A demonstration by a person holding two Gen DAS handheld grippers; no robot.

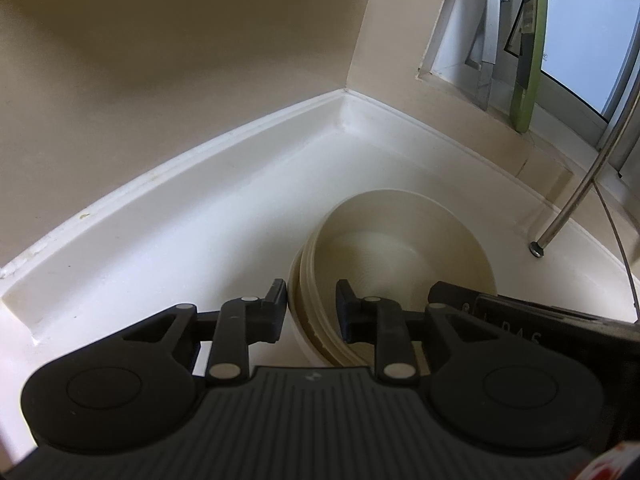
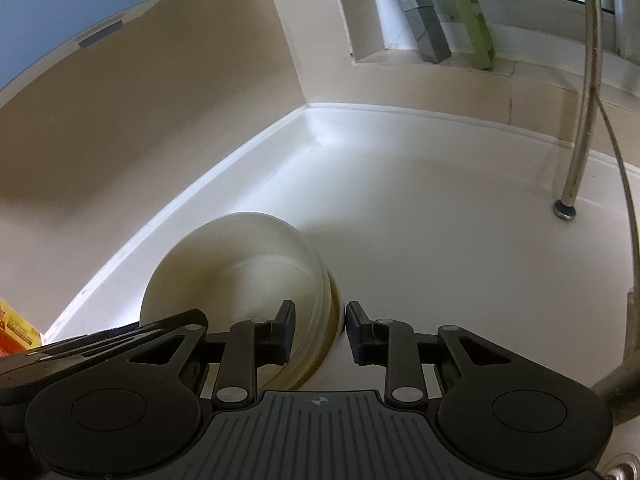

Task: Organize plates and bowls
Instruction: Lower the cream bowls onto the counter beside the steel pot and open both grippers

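Two grippers straddle opposite rims of one stack of cream bowls on a white counter, near its back corner where two beige walls meet.

Left wrist view: the left gripper [image 1: 311, 308] has its jaws narrowly parted, one finger outside the bowls [image 1: 394, 248] at their left rim and one inside. Several nested rims sit in the gap; whether the pads press them cannot be told. The counter [image 1: 168, 240] has a raised lip along both walls. At the right edge a metal tube [image 1: 580, 192] rises from the counter, and above it a window [image 1: 576, 32] recess holds a green strip [image 1: 532, 72]. Part of the other gripper shows dark at the right, inside the bowl.

Right wrist view: the right gripper [image 2: 321, 328] also has a narrow gap, its left finger inside the bowls [image 2: 240, 256] and its right finger outside, against the stack's right wall. Contact is again unclear. The counter [image 2: 440, 220] stretches away to the metal tube [image 2: 576, 148] at the right. A red and yellow box [image 2: 16, 330] shows at the left edge.

Judgement: the step looks like a two-sided grasp of the stack for moving it. To do it well, both grippers should close evenly on all nested rims, then lift level and together so the bowls do not tilt or separate.
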